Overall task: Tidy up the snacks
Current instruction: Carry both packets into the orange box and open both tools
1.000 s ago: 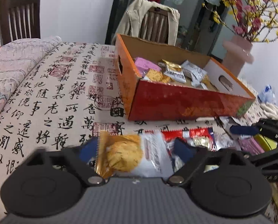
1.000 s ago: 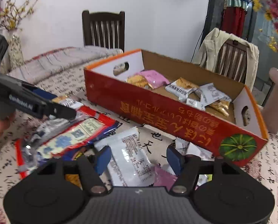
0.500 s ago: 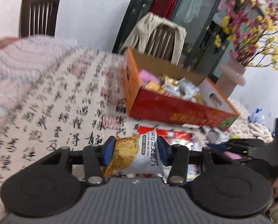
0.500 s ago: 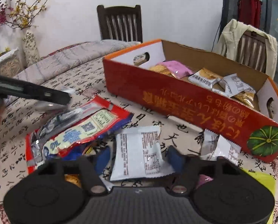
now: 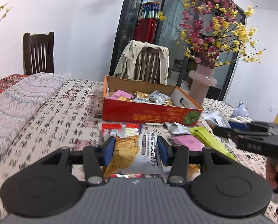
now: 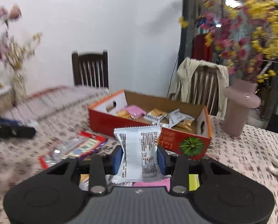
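Fingers (image 5: 107, 150) on the left gripper (image 5: 135, 150) are clamped on a yellow-and-white snack pack (image 5: 134, 154), one blue pad on each side of it, and the pack is up off the tabletop (image 5: 45, 125). Over on the right gripper (image 6: 139, 157) the fingers are closing in on a white snack packet (image 6: 139, 149) that stands upright between them, pads already pressed on both edges so the wrapper crinkles a bit.

Straight ahead of both sets of fingers sits the red-orange cardboard box (image 5: 150, 113), open on top, with a bunch of wrapped snacks already inside: a pink one, some gold ones, some silvery ones. Between the left fingers and the box there's a red packet (image 5: 120, 127) lying flat, kinda blurry. Off to the right of the left fingers: a pink packet (image 5: 187, 141), a yellow-green one (image 5: 208, 139) and a small silver one (image 5: 176, 127), all loose on the calligraphy-print cloth.

From the right wrist camera, left of the fingers, there's a pile of red and blue wrappers (image 6: 77, 147). Beyond the box's right end stands a pink vase (image 6: 237, 108) with flowers.
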